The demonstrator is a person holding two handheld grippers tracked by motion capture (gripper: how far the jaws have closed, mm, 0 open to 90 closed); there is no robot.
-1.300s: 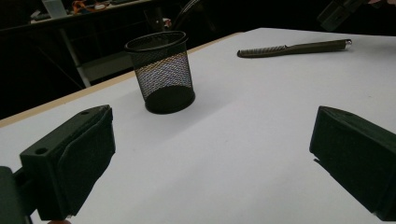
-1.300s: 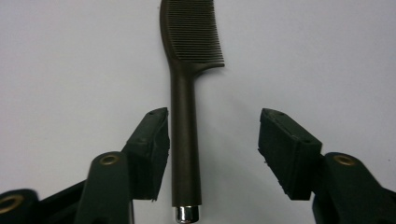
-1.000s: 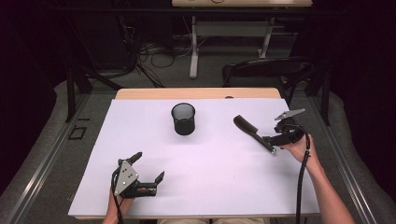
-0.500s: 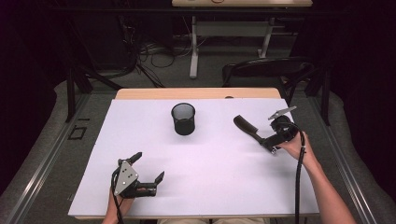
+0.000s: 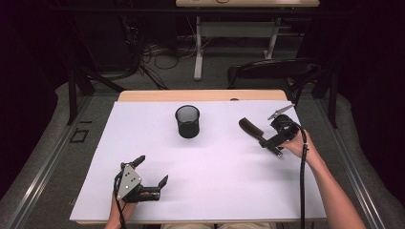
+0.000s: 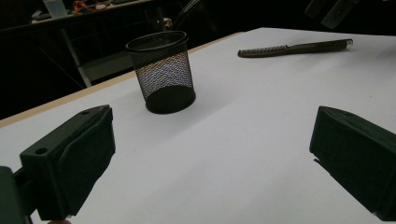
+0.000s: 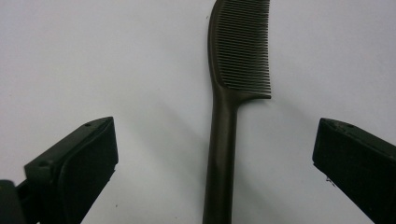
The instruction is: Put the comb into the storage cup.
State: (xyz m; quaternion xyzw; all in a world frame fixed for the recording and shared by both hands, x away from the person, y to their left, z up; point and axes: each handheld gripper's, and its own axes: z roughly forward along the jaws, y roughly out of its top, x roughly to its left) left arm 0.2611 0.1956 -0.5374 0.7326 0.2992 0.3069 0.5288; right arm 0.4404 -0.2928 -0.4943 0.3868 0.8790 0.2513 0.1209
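The dark comb (image 7: 229,107) lies flat on the white worktop (image 5: 215,176), well to the right of the black mesh cup (image 5: 187,121). The right gripper (image 5: 267,140) sits over the comb's handle end, its jaws having just spread wide, the handle lying loose between them, untouched. Nearer than the cup and to its left, the left gripper (image 5: 153,171) rests with jaws released, holding nothing.

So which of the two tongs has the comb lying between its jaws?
The right tongs: the comb lies on the table between its open jaws, untouched. The left tongs have bare table between theirs.
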